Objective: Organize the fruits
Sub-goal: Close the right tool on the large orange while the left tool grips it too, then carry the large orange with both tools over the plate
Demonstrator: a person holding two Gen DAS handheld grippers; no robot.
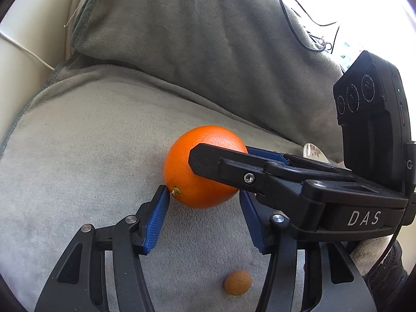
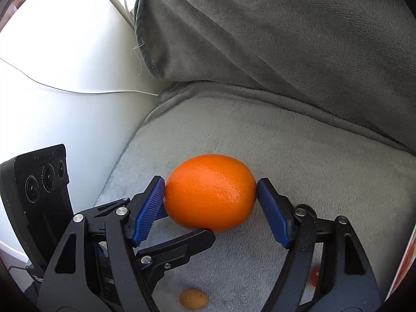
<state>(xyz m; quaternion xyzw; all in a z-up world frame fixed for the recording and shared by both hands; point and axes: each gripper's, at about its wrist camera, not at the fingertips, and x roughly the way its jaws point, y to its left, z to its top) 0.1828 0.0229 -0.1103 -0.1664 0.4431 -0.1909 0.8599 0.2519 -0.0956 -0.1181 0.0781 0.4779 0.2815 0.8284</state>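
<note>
I have both tools clamped on the orange [image 2: 210,192], right tool [image 2: 211,197] across its sides and left tool [image 1: 204,195] crosswise, so it sits pinned on the grey cushion [image 1: 91,143] without rolling away.

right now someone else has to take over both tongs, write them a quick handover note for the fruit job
Right tongs: both blue pads pressed on the sides of the orange, a firm-looking grip.
Left tongs: also closed on the same orange, one pad at its stem end, the other behind the right tongs' finger.
The orange sits on the grey cushion, not visibly lifted.
A small brown round fruit lies loose on the cushion nearer you; a red item shows behind the right finger, unclear what.
Done: orange gripped. Left: move it and sort the rest; no container in view.
</note>
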